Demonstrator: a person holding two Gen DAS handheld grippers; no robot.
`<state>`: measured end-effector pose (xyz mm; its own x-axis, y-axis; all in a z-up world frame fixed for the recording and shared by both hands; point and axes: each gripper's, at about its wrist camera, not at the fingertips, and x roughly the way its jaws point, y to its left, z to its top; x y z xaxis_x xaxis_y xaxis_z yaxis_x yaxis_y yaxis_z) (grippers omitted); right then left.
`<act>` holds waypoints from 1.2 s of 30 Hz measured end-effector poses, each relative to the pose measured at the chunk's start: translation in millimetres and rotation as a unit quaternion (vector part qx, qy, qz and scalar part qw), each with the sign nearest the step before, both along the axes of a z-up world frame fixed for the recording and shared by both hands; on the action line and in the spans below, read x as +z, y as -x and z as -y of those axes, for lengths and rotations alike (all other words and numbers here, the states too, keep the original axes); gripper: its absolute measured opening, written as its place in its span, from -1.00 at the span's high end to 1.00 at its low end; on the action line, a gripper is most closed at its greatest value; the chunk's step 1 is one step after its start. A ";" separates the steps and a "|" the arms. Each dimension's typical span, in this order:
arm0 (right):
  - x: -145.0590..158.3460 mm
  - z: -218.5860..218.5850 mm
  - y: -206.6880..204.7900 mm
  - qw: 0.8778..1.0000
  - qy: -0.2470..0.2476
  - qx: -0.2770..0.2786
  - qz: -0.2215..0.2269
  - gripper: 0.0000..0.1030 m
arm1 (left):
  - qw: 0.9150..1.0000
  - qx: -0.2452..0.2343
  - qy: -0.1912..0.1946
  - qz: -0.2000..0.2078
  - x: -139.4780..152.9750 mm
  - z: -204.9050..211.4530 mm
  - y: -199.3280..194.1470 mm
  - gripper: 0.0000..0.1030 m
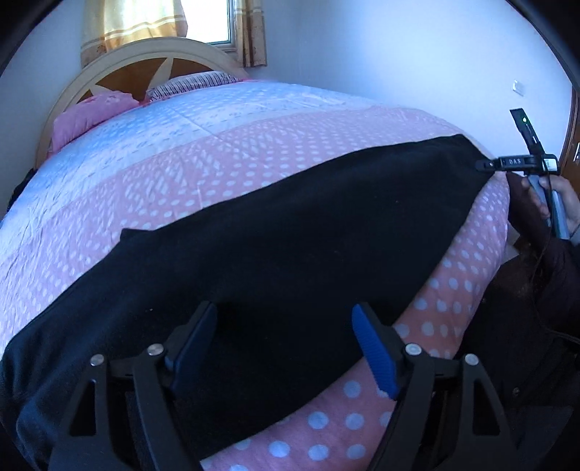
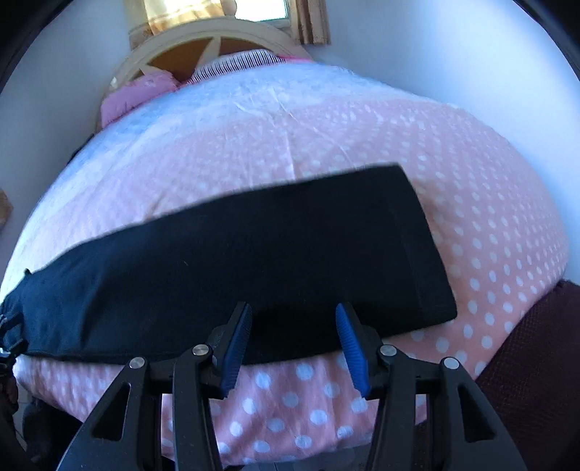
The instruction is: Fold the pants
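Black pants (image 1: pixel 290 235) lie flat in a long strip across the pink dotted bedspread (image 1: pixel 435 300). In the left wrist view my left gripper (image 1: pixel 284 308) is open over the wide near-left end of the pants, with fabric beneath both blue pads (image 1: pixel 373 347). The right gripper (image 1: pixel 487 166) shows from the side at the far right, its tip at the narrow leg end, held by a hand (image 1: pixel 567 203). In the right wrist view the pants (image 2: pixel 253 261) end in a hemmed cuff at the right. My right gripper (image 2: pixel 293 308) is open at their near edge, holding nothing.
The bed fills both views, its cover turning light blue (image 1: pixel 127 145) toward the headboard (image 1: pixel 145 61). Pink and striped pillows (image 1: pixel 90 112) lie there. White walls and a curtained window (image 1: pixel 203 21) stand behind. Dark clothing of the person (image 1: pixel 543 308) is at the right.
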<state>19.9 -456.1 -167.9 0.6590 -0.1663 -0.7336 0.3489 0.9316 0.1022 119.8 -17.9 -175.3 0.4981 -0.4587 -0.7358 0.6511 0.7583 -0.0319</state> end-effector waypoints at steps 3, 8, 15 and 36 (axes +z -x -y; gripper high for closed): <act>17.3 -6.9 -21.0 0.999 0.011 0.019 0.032 0.03 | 1.000 0.010 0.017 -0.012 6.8 -0.6 -8.0 -0.54; 32.4 -19.0 -71.6 0.995 0.032 0.089 0.017 0.03 | 0.999 0.021 0.038 -0.018 14.3 5.3 -14.5 -0.54; 6.5 -10.6 -100.0 0.994 0.055 0.082 -0.048 0.03 | 0.998 0.060 -0.027 -0.013 1.8 26.7 -31.5 -0.54; 9.9 94.6 20.6 0.995 -0.023 -0.098 0.000 -0.01 | 0.997 0.058 -0.047 -0.008 -5.4 35.9 -34.7 -0.75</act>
<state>-0.7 -550.6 -157.9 0.6173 -0.2585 -0.7431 0.5237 0.8399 0.1428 154.5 -53.8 -180.7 0.5311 -0.3271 -0.7816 0.5594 0.8282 0.0335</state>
